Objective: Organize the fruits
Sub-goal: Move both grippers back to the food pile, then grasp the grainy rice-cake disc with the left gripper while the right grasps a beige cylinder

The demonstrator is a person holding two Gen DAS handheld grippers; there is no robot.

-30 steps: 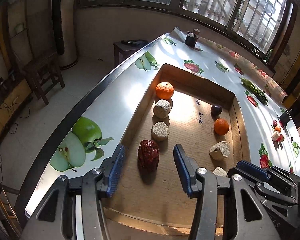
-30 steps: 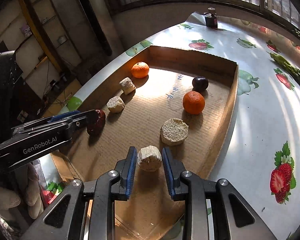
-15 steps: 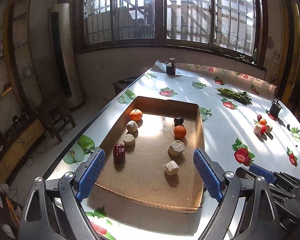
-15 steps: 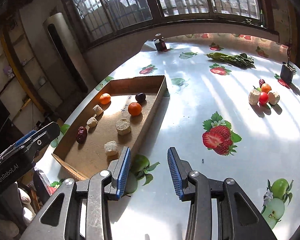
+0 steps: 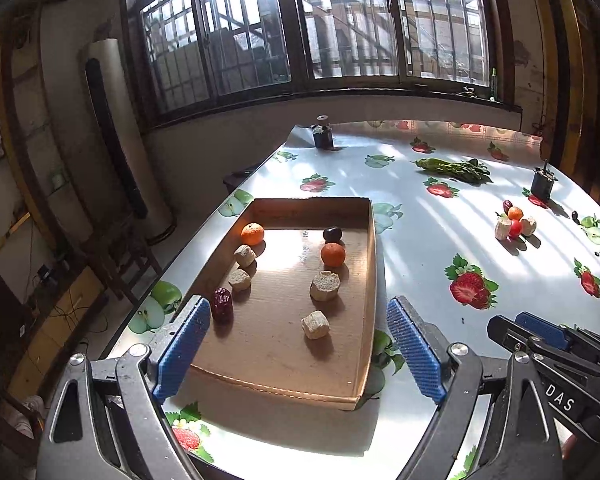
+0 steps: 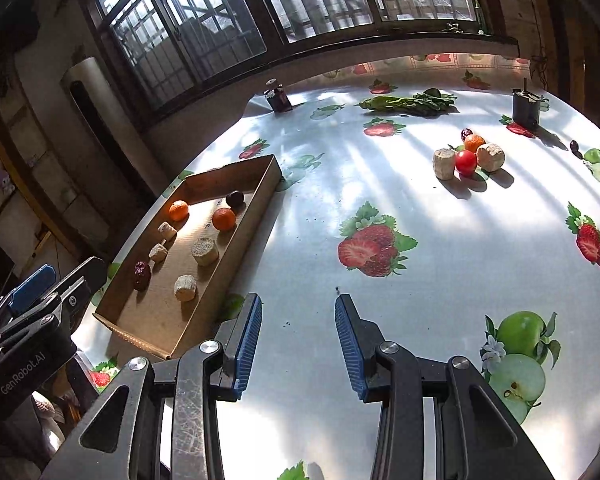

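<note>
Cardboard tray (image 5: pixel 370 264) lies flat on the table, holding two oranges (image 5: pixel 333 255), one dark plum (image 5: pixel 332 234), one red date (image 5: pixel 221 305) and four beige cork-like pieces (image 5: pixel 324 285), all separate. A second cluster (image 6: pixel 466 156) of fruit and beige pieces sits well apart on the table, its items touching.

I see open fruit-print bench (image 6: pixel 440 240) between brown cardboard tray (image 6: pixel 266 196) and clustered loose fruit pile (image 6: pixel 466 158); tray walls obstruct sideways entry.

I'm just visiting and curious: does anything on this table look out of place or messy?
Nothing is spilled or broken. One thing stands out: a small cluster of loose pieces sits on the bare tablecloth, far from the cardboard tray, where the other fruits lie in two neat rows. Both tools, left and right, are open and empty.
</note>
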